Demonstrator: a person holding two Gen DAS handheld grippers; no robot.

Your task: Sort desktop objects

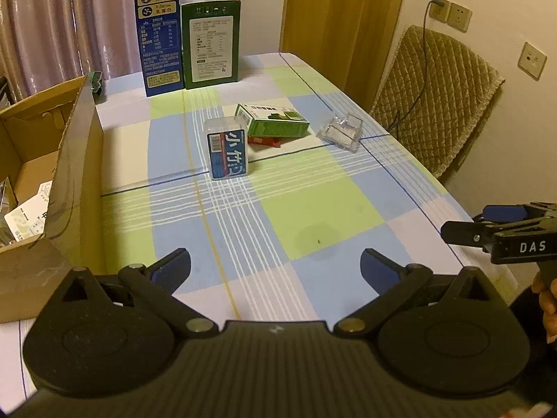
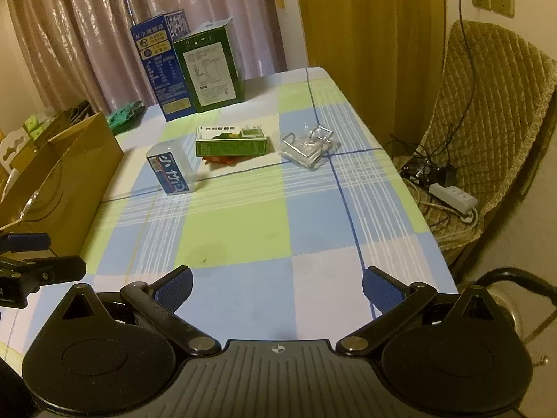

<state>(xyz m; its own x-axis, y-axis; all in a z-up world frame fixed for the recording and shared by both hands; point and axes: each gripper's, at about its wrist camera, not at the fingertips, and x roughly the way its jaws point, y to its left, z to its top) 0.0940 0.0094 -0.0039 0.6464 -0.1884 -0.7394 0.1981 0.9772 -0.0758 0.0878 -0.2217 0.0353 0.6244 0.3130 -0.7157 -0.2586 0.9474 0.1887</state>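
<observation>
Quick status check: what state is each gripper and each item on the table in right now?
Left gripper: open, empty, above the table.
Right gripper: open, empty.
Blue box: upright.
Green box: lying flat on a red packet.
Clear holder: empty, tilted.
Cardboard box: open, holds items.
Tall cartons: upright, side by side.

Red packet (image 1: 265, 140) mostly under green box (image 1: 275, 121)

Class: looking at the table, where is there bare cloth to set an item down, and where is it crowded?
Bare cloth runs from both open grippers, left and right, up to the blue box. Another strip separates the cardboard box from it. Mid-table is crowded: green box on a red packet, clear holder beside.
</observation>
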